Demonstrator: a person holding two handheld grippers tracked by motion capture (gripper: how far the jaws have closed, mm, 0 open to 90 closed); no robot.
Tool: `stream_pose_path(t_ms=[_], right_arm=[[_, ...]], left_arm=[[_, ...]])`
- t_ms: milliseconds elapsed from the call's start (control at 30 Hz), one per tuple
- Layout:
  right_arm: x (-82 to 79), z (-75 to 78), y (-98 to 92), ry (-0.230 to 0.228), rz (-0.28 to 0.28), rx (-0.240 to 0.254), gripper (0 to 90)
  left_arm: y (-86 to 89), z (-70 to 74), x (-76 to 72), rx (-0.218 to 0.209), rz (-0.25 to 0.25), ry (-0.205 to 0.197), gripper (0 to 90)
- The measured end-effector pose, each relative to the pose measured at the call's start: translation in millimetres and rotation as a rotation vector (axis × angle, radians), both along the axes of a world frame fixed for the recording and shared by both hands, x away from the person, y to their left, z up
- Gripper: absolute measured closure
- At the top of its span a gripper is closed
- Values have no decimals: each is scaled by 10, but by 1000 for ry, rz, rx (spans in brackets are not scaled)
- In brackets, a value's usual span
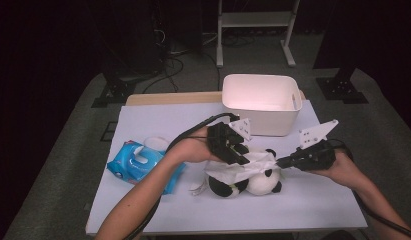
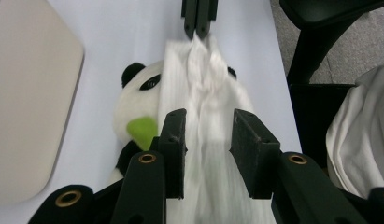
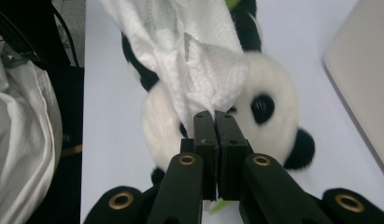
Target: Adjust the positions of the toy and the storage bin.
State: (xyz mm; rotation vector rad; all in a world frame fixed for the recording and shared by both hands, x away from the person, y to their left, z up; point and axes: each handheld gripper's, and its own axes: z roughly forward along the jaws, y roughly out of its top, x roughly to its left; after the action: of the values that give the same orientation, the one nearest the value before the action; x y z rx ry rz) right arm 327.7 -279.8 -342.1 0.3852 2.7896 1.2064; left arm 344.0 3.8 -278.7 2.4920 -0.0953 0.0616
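A black-and-white plush panda toy (image 1: 253, 181) lies on its side near the middle of the pale worktop (image 1: 313, 210), a little toward the near edge, and a crumpled white paper wipe (image 1: 248, 167) is stretched across it between the two tools. The right tool (image 1: 282, 162) has its jaws pressed together on one corner of the wipe, the paper bunching out just past the tips in the right gripper view. The left tool (image 1: 239, 154) stands partly open over the other end: in the left gripper view the wipe runs between its two black pads (image 2: 174, 140) with a gap showing on each side, so it straddles the paper without pinching it, as far as I can see. Toward the left edge of the worktop sits a blue soft pack of wipes (image 1: 138, 164), its lid flipped up, and at the far edge, right of centre, stands a white plastic bin (image 1: 261, 104) that looks empty. My reading is that the work is midway: a wipe is out of the pack and laid over the toy, held at one end. What seems left is to rub or cover the panda properly, and perhaps drop the wipe or the toy into the bin.
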Motion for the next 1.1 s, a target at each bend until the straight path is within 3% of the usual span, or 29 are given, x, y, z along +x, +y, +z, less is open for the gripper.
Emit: stream_pose_path(t_ms=[367, 533, 767, 933, 1100], right_arm=[[-92, -126, -448, 54, -93, -22, 877], [-144, -58, -476, 40, -106, -11, 875], [-136, 88, -111, -19, -28, -37, 870], [-85, 88, 219, -41, 25, -65, 863], [-17, 25, 488, -42, 52, -93, 731]], left_arm=[[224, -54, 18, -1, 52, 14, 650], [291, -86, 18, 0, 63, 16, 650], [372, -90, 10, -11, 73, 17, 650], [422, -128, -7, -12, 81, 21, 650], [505, -200, 1, -11, 97, 28, 650]])
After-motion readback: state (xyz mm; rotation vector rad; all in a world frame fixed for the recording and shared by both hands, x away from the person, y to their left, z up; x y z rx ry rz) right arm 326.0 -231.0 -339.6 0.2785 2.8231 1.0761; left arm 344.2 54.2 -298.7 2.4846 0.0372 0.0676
